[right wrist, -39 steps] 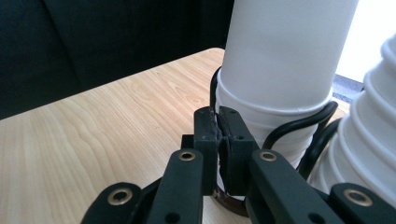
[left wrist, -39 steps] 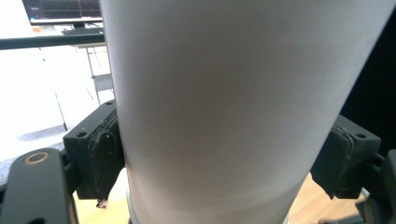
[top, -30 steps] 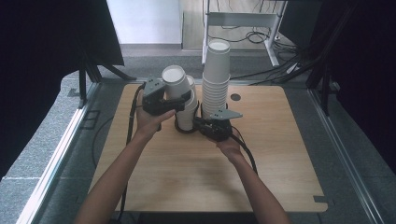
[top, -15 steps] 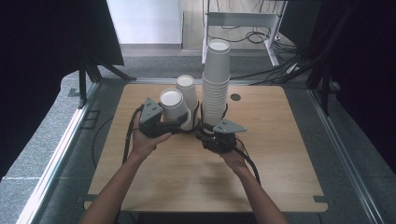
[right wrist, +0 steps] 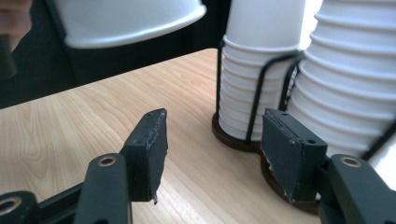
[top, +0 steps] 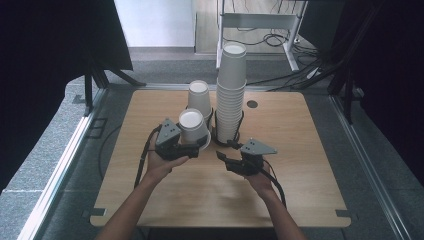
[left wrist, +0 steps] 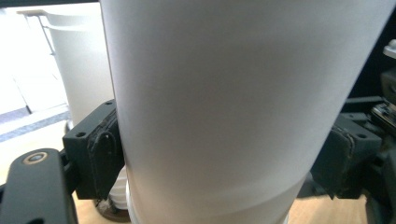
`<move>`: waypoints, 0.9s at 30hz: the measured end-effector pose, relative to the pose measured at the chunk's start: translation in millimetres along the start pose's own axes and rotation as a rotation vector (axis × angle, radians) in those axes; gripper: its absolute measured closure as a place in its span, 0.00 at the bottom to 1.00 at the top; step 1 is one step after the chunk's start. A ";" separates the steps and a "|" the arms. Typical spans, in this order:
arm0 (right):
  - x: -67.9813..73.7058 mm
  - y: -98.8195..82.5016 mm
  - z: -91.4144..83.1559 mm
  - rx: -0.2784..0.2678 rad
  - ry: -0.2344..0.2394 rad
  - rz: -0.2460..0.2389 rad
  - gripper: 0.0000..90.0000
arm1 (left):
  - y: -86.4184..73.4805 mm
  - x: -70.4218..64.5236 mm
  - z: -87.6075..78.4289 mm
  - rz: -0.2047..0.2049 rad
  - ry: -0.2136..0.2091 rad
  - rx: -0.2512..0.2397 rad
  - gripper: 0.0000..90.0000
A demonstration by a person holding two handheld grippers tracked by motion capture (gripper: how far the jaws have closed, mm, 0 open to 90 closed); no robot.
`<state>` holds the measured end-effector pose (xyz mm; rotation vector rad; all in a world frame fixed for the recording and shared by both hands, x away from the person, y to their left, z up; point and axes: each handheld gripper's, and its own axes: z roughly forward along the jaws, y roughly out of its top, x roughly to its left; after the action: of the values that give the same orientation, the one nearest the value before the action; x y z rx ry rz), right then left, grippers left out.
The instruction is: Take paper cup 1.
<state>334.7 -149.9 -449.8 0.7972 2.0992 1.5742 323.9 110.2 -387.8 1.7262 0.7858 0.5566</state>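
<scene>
A: Cup [top: 193,128] first, from the high view — upside down, clamped in the left tongs [top: 184,149], held above the table [top: 300,190] just in front of the shorter stack [top: 200,102]. Best to lower it level and release only once its rim sits flat.

B: And the right tongs [top: 231,161]?

A: They have just been opening — now about half apart, nothing between them, near the foot of the tall stack [top: 230,90]. Whether the cup's rim touches the wood I cannot tell from above.

B: Left gripper view?

A: Both pads [left wrist: 103,151] press the cup wall [left wrist: 224,102]. The cup blocks nearly everything ahead, so the landing spot is hidden.

B: Right gripper view?

A: Jaws open and empty; the wire holders [right wrist: 254,109] and stacked cups [right wrist: 252,79] lie just beyond. The held cup's rim [right wrist: 135,35] hangs at the top left, its upper part cut off.
</scene>
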 end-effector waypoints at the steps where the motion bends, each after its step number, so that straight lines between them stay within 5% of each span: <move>1: -2.5 -4.9 -3.4 -0.007 -0.007 0.016 0.45 | -4.4 -3.9 1.9 -0.013 -0.018 0.006 0.17; 4: -3.9 -8.1 -5.1 -0.012 -0.013 0.022 0.45 | -10.4 -7.8 3.9 -0.037 -0.045 0.014 0.17; 16: -10.7 -20.2 -14.8 -0.007 -0.030 0.071 0.43 | -37.6 -10.6 0.3 -0.082 -0.028 0.022 0.17; 27: -6.4 -19.1 -19.3 -0.029 -0.037 0.101 0.43 | -65.7 -11.0 7.4 -0.096 -0.009 0.098 0.17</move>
<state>323.7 -172.1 -462.7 0.9287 2.0346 1.6249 307.0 108.7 -452.7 1.7689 0.8976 0.4514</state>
